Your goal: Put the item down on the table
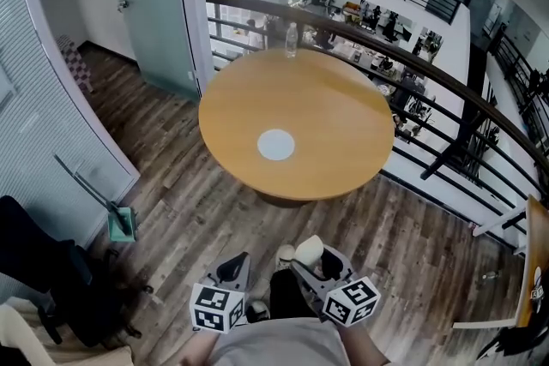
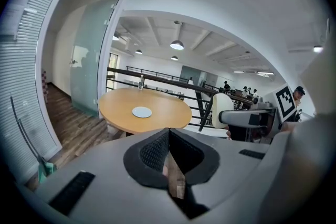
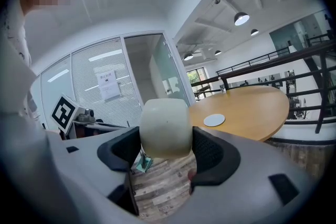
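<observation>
A cream rounded block (image 3: 165,127) sits clamped between the black pads of my right gripper (image 3: 167,150). The same block (image 1: 309,250) shows in the head view near my body, over the floor, short of the round wooden table (image 1: 334,111). From the left gripper view the block (image 2: 228,109) appears off to the right. My left gripper (image 2: 168,157) is shut with nothing in it, its pads pressed together; it (image 1: 235,270) hangs low beside the right one (image 1: 314,263). A white round coaster (image 1: 276,145) lies on the tabletop.
A clear water bottle (image 1: 292,39) stands at the table's far edge. A dark metal railing (image 1: 446,81) curves behind and to the right of the table. A glass door (image 1: 150,4) and a blind-covered glass wall stand left, with a green dustpan (image 1: 123,223) on the wood floor.
</observation>
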Demonstrator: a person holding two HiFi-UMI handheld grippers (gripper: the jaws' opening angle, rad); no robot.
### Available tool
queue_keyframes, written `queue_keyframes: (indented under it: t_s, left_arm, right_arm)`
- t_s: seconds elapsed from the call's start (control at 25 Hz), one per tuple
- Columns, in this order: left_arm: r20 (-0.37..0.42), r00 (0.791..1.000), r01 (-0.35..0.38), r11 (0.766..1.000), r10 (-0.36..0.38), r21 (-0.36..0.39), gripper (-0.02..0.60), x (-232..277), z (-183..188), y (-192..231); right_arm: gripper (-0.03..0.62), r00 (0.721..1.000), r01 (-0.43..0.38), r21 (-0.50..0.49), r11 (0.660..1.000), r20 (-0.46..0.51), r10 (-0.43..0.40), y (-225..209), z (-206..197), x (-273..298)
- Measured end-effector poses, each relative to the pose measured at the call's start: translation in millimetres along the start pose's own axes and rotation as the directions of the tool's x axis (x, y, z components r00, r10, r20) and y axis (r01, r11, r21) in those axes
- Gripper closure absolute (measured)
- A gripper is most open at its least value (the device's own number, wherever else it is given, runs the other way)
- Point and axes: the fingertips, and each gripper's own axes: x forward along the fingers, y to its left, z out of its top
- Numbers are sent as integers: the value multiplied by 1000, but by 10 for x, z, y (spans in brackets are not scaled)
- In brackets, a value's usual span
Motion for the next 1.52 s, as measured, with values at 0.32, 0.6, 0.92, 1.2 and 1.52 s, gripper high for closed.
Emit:
queue_keyframes:
  t_s: [0.32, 0.6, 0.92, 1.2, 1.52]
  left_arm:
    - [11, 1000, -12, 1000, 12, -11, 558, 507, 276, 319]
    - [16, 1000, -11, 1000, 11, 3, 558, 1200, 769, 561]
    - [13, 999, -42, 999, 42, -13, 558, 1986, 1356, 857]
    - [3, 998, -57, 998, 57, -17, 558, 2536, 1635, 951]
    - [-5, 998, -70, 997, 70, -35, 558, 2953, 1769, 943]
  right_arm:
    - [287, 1000, -14, -4, 1000, -3, 14, -390, 218, 507]
    - [287, 1000, -26, -8, 1000, 4, 26, -984, 629, 1068]
    - [287, 998, -48, -51, 998, -39, 46, -1647, 1116, 1650]
    - [286, 995, -82, -47, 996, -64, 79, -2131, 1304, 1968]
    - [287, 991, -96, -35, 995, -95, 92, -2511, 1355, 2148]
